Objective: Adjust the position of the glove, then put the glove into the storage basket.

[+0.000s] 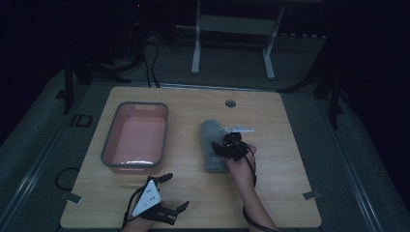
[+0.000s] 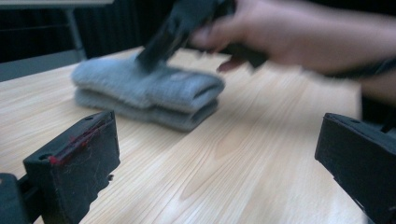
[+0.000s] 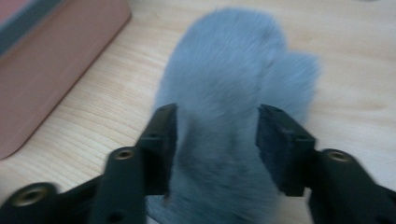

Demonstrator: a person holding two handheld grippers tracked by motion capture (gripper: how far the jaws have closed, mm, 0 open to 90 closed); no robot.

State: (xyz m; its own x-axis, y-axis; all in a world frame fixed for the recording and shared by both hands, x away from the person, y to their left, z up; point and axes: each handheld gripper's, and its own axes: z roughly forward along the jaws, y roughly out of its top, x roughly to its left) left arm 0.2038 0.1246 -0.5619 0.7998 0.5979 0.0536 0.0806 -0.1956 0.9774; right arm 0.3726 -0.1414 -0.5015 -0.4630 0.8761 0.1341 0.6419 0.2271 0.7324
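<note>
1. At the near edge of the pale wooden table (image 1: 193, 203), left of centre, the left gripper (image 1: 170, 192) rested with its black jaws spread wide and nothing between them. Bare, straight-grained wood lay ahead of it and to its right.
2. Just beyond it, toward the left side, stood the shallow rectangular pink plastic bin with a grey rim (image 1: 137, 137). It had smooth walls and rounded corners, and its near rim was close to the left gripper. A strip of open table ran along its left side.
3. Right of the bin, across a clear lane of wood, lay the folded grey fuzzy cloth (image 1: 212, 145), soft and napped, doubled into two layers with rounded ends. It sat near the table's middle, well clear of every edge.
4. The right gripper (image 3: 216, 140) reached over the cloth's near end, jaws partly open and set on either side of the fabric. Whether they pinched it could not be told.
5. Open table spread to the right and far sides, where a small round hole (image 1: 230, 103) marked the far edge.
</note>
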